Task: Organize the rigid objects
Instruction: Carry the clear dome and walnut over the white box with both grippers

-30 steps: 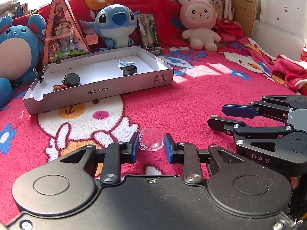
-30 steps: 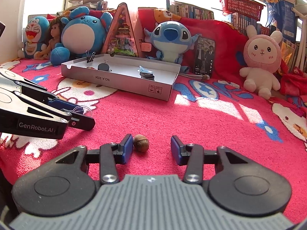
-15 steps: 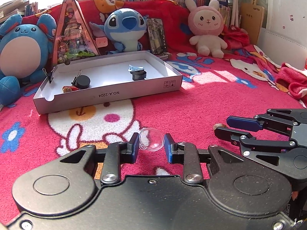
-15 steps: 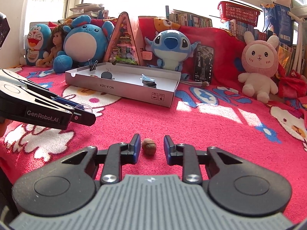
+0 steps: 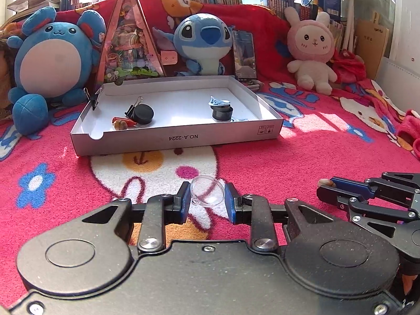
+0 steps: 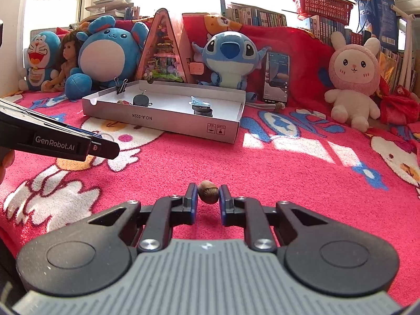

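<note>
With the small brown acorn-like nut point(image 6: 208, 195) clenched between the blue pads of the right gripper point(image 6: 208, 197), lift it straight up off the red fleece cartoon-print blanket point(image 6: 262, 178) before any sideways travel, so that the pile does not drag the round nut out of the pads; hold the squeeze constant, since a smooth rounded shell is likely to squirt free if pressure varies; the right gripper points forward and downward, tips low over the blanket, and the nut sits at the very tips of the fingers, a shallow hold that calls for slow motion; the left gripper point(image 5: 207, 197) is clamped on the clear plastic dome-shaped capsule half point(image 5: 208, 193), which is pinched across its rim and held clear of the blanket; keep that grasp light, as thin clear plastic may crack or pop out; the left gripper also tilts forward and downward, aimed toward the box, and in the right wrist view it reaches in from the left edge, well apart from the nut; beyond both lies the shallow white cardboard box lid point(image 5: 183, 139), holding a black round disc point(image 5: 143, 114), a black binder clip point(image 5: 130, 109) and a pale blue clip point(image 5: 218, 102) on a dark cylinder; both held items presumably belong there, so release low over a bare patch of the white floor.
</note>
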`<state>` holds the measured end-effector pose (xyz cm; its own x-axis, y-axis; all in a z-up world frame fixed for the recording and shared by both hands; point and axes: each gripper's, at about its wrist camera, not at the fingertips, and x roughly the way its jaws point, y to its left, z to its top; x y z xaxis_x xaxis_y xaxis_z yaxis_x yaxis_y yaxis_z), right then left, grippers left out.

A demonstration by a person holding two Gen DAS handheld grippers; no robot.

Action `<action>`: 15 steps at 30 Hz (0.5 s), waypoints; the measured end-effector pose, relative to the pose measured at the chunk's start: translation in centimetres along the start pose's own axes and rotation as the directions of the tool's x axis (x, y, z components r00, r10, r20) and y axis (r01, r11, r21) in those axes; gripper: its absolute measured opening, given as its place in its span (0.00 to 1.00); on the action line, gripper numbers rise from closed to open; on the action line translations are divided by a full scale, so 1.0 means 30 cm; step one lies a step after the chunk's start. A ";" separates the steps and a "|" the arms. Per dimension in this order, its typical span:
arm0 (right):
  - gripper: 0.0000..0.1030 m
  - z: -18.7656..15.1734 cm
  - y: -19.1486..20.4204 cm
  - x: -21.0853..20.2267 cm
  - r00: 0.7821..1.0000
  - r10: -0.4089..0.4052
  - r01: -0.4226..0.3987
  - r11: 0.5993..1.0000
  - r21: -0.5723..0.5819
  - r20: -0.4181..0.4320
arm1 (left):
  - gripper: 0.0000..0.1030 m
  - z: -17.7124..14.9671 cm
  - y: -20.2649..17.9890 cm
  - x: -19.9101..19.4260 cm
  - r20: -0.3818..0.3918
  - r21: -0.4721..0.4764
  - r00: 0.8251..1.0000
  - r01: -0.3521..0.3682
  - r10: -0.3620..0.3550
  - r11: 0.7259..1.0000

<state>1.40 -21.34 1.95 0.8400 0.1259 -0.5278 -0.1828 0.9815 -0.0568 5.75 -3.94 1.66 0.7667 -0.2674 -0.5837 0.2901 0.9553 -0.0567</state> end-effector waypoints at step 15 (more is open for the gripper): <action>0.21 0.103 -0.013 0.094 1.000 0.002 0.001 0.993 0.120 -0.025 | 0.25 0.065 0.084 0.006 0.026 -0.045 0.997 -0.075 0.077 0.996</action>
<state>5.42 -20.94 3.10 0.8266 0.1247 -0.5488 -0.1198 0.9918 0.0448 7.75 -1.84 2.98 0.8011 -0.1966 -0.5652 0.2053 0.9775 -0.0490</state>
